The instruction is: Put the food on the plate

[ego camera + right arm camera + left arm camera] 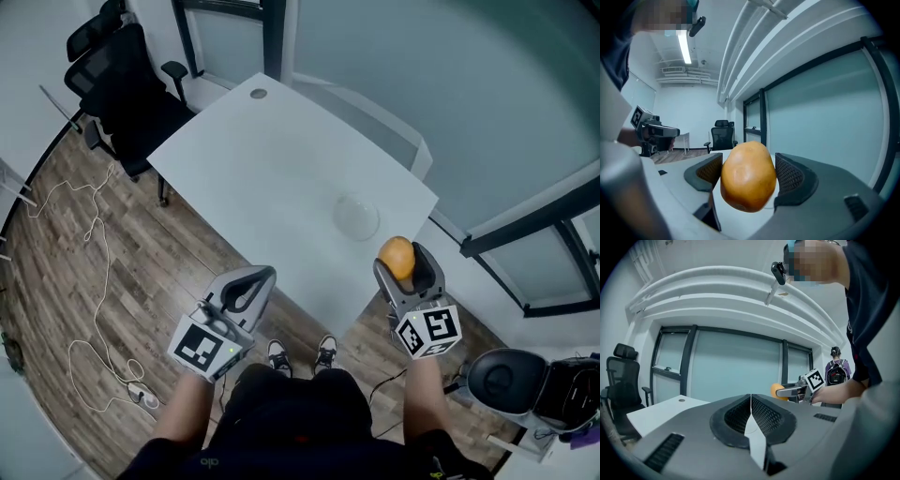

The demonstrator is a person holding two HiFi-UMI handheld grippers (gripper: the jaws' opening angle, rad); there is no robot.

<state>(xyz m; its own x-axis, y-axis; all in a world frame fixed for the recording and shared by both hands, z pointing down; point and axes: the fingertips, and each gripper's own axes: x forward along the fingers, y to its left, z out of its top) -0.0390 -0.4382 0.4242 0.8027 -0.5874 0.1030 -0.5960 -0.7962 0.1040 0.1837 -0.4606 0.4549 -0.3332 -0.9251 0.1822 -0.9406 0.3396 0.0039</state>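
A round orange-brown piece of food is held up in my right gripper, just past the white table's near right edge. Seen from the right gripper view, the food fills the gap between the mesh pads, so the right gripper is shut on it. A clear glass plate lies on the table a little beyond the food. My left gripper hovers off the table's near edge over the floor. Its jaws meet with nothing between them.
A black office chair stands at the table's far left corner. White cables trail over the wooden floor. Another chair sits at the lower right. Glass walls run behind the table. A person with a backpack stands far off.
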